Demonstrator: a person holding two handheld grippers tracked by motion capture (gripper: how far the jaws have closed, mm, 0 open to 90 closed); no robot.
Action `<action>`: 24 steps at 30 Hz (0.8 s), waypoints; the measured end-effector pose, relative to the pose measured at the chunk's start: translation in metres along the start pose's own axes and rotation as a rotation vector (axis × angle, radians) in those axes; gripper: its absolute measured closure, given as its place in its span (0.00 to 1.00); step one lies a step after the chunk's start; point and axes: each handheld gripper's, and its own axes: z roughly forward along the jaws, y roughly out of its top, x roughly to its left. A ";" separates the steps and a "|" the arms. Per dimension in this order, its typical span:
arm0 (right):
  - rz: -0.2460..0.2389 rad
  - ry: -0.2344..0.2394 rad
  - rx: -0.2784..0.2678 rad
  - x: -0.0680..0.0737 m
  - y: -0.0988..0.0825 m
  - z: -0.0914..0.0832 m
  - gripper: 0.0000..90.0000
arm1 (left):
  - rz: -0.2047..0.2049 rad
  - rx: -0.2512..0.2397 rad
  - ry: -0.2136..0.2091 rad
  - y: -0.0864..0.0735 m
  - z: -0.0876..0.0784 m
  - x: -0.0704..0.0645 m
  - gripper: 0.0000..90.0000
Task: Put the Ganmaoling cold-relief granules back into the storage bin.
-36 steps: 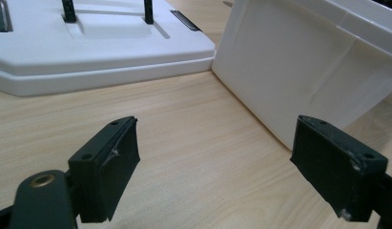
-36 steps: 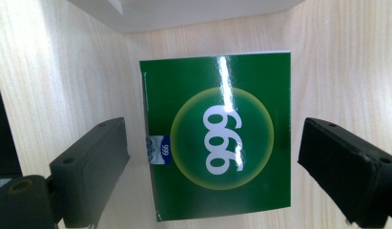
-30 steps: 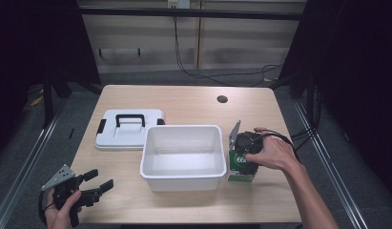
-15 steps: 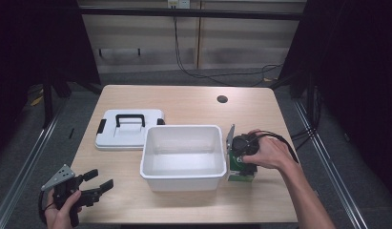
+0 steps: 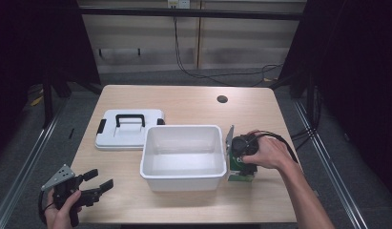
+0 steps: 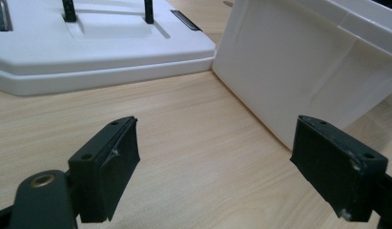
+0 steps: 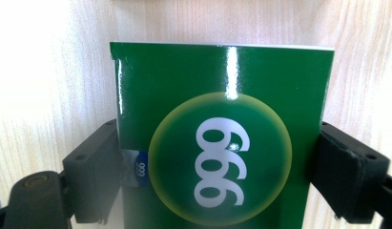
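1. The right tool [image 5: 241, 164] is at the right side of the counter [image 5: 184, 100], pointing down, with the person's right hand [image 5: 267, 152] wrapped over it.
2. In the right gripper view, its 2 jaws sit against the 2 opposite sides of a green box [image 7: 222, 143], clamped on it.
3. The box face bears a pale round badge with white digits, which read "666" or "999" depending on which way up it is taken.
4. In the high view the green box [image 5: 240, 168] stands on the counter just beside the right wall of the white bin [image 5: 181, 131]; whether box and bin touch cannot be told.
5. The bin sits near the middle of the counter, open at the top, with nothing seen inside it.
6. A white lid [image 5: 129, 129] with a black handle lies flat on the counter to the left of the bin and a little behind it, its corner close to the bin's corner.
7. The left tool [image 5: 100, 183] is held by the left hand [image 5: 62, 210] at the front left corner of the counter, well apart from the box.
8. In the left gripper view, the left tool's jaws are spread wide with nothing between them but bare wood, and they face the bin's near wall and the lid.
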 end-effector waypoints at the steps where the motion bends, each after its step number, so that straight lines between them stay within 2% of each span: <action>1: -0.004 0.001 -0.002 0.000 0.000 0.000 0.16 | -0.001 0.001 0.000 0.000 0.000 0.000 0.18; 10: -0.019 0.004 -0.005 -0.001 -0.001 -0.001 0.18 | 0.000 0.000 0.000 0.000 0.000 0.000 0.18; 24: 0.000 0.009 -0.005 0.001 -0.005 -0.010 0.18 | -0.003 -0.002 0.002 0.000 0.000 0.000 0.18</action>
